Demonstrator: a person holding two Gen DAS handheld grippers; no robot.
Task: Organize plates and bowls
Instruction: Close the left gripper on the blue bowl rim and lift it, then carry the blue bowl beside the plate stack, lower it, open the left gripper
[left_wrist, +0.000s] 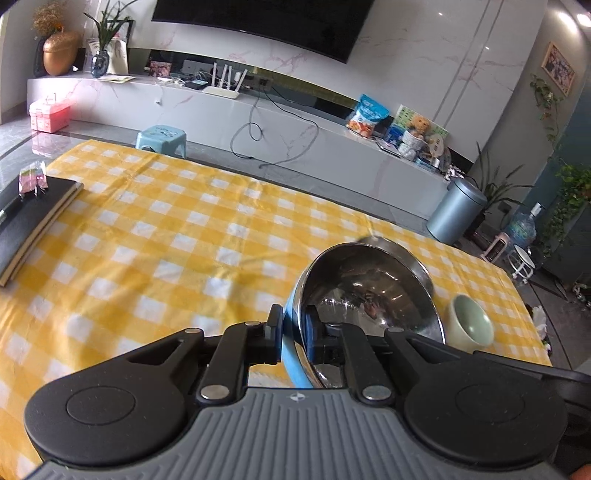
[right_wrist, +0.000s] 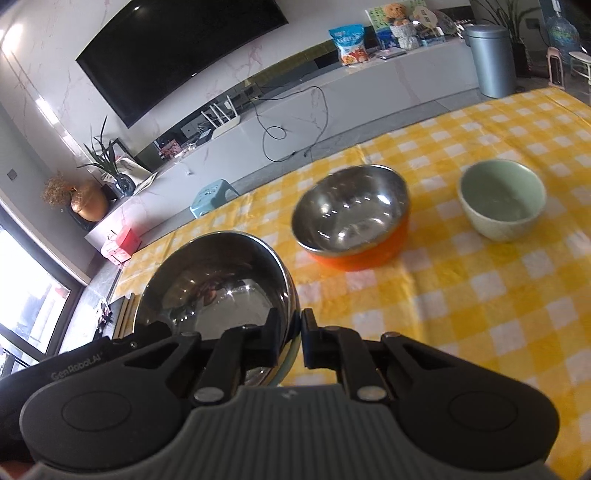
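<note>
A steel bowl with a light blue outside (left_wrist: 369, 295) hangs tilted over the yellow checked tablecloth (left_wrist: 166, 240). My left gripper (left_wrist: 293, 321) is shut on its left rim, one finger inside and one outside. My right gripper (right_wrist: 291, 325) is shut on the opposite rim of the same bowl (right_wrist: 214, 280). Beyond it, a steel bowl with an orange outside (right_wrist: 351, 214) stands on the cloth, and only its rim (left_wrist: 388, 243) shows in the left wrist view. A pale green ceramic bowl (right_wrist: 502, 199) stands to the right of the orange one and is empty.
A black notebook (left_wrist: 33, 221) with clips on it lies at the table's left edge. Past the far edge are a blue stool (left_wrist: 162, 136), a low TV bench and a grey bin (left_wrist: 458, 210). The left gripper's body (right_wrist: 92, 358) shows left of the held bowl.
</note>
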